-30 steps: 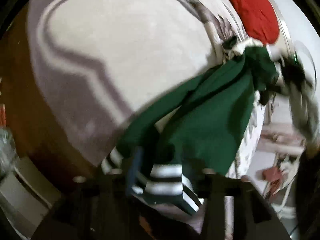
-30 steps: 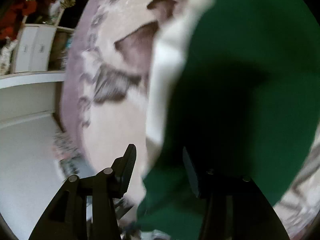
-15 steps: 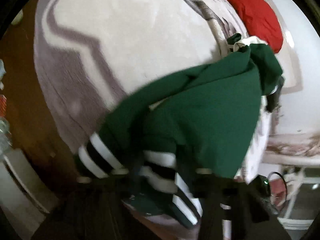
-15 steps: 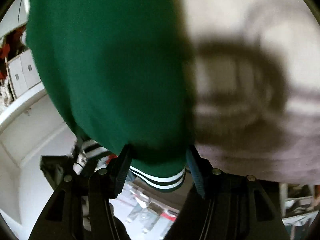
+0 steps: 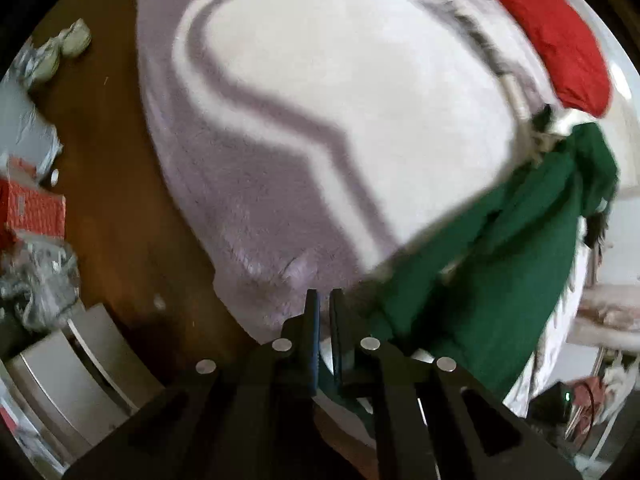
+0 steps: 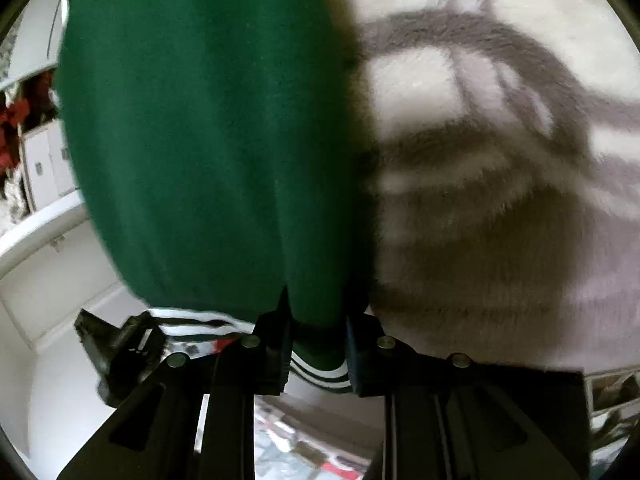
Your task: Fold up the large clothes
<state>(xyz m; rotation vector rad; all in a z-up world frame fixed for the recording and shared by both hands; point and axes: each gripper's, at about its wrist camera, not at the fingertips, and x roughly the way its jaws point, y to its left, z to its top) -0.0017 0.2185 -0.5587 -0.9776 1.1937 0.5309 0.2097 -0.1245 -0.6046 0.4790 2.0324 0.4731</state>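
Observation:
A dark green garment [image 5: 500,264] with a white and black striped hem hangs in the air above a fluffy white and mauve blanket [image 5: 320,120]. My left gripper [image 5: 325,312] is nearly closed and pinches a bit of the garment's hem low between its fingers; the cloth stretches away to the right. My right gripper [image 6: 318,320] is shut on the striped hem [image 6: 320,372] of the same garment [image 6: 200,140], which fills the left half of that view. The blanket [image 6: 500,160] lies behind it.
A red cushion [image 5: 560,40] lies at the blanket's far right. Brown floor [image 5: 112,200] runs along the left, with bags, a red box [image 5: 32,208] and a white cabinet [image 5: 72,368]. White shelving [image 6: 48,248] stands at the left in the right wrist view.
The garment has swung to the right in the left wrist view, baring more blanket. The left gripper's fingers have closed to a narrow gap. The right gripper keeps its hold on the hem.

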